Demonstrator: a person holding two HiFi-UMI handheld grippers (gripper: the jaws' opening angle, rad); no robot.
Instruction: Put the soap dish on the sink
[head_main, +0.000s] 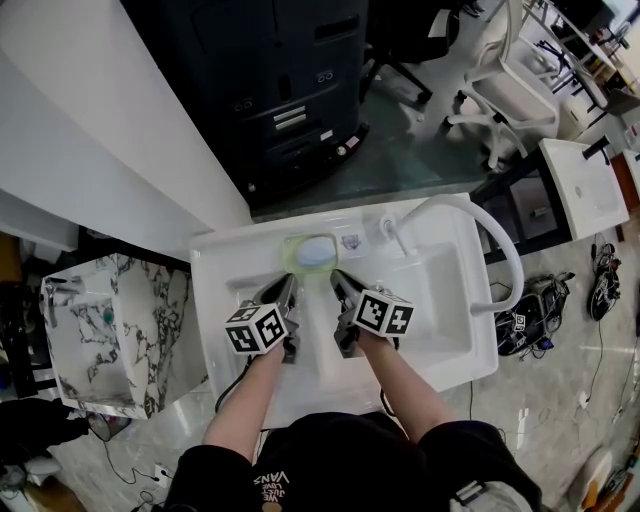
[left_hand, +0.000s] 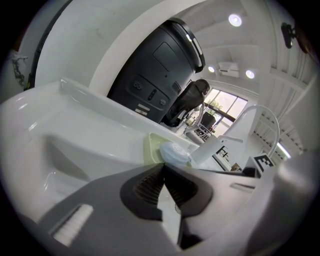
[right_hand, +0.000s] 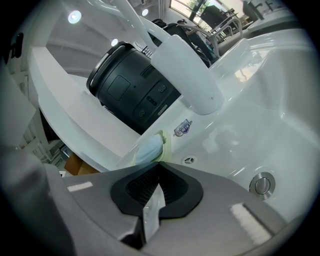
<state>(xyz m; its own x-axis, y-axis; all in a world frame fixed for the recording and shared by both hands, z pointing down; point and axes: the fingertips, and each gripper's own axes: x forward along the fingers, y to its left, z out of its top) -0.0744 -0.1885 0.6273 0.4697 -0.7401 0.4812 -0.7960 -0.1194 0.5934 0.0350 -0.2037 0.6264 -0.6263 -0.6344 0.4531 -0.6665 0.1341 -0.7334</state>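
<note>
Soap dish (head_main: 289, 257) sits on the back rim of the sink (head_main: 215, 265); left gripper (head_main: 289, 283) and right gripper (head_main: 338, 278) hover near it, jaws pressed together, empty.

Large black copier (head_main: 285, 90) at top centre, beside white partition (head_main: 100, 130). Marble-patterned basin (head_main: 110, 330) at left. White office chair (head_main: 500, 100) upper right. Second white basin (head_main: 585, 185) on dark stand, far right. Dark bag (head_main: 530, 315) on grey floor below it. Ceiling spotlights (left_hand: 235, 20) lit.

Dark printer (head_main: 285, 90), white office chair (head_main: 505, 100), marbled cabinet (head_main: 110, 330), glossy grey floor (head_main: 420, 150), ceiling lights (left_hand: 235, 20), bright window (left_hand: 225, 102)
</note>
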